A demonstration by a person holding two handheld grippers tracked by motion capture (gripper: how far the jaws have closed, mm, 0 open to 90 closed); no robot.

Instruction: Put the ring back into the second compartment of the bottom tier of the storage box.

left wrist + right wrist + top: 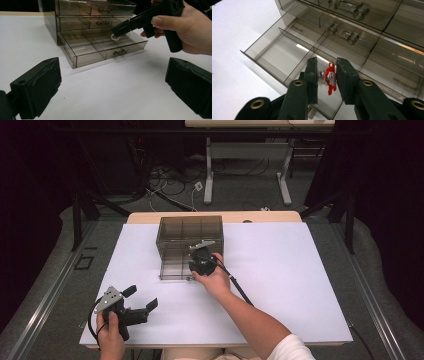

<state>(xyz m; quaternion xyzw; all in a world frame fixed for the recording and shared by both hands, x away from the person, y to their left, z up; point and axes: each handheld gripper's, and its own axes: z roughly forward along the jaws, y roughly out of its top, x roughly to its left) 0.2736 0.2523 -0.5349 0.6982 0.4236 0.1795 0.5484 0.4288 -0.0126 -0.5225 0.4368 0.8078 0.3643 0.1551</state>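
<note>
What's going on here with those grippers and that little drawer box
A person works two hand-held grippers at a white table. The right gripper hangs over the pulled-out bottom drawer of a smoky plastic drawer box, with a small red-and-white charm between its jaws. The left gripper is open, away from the box.

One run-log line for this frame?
drawer: bottom open | right gripper: over drawer, charm between fingers | left gripper: open, idle

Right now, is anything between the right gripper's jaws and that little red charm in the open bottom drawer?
Nothing visible. The red charm lies between the right gripper jaws, inside the open bottom drawer; the jaws aren't closed on it.
</note>
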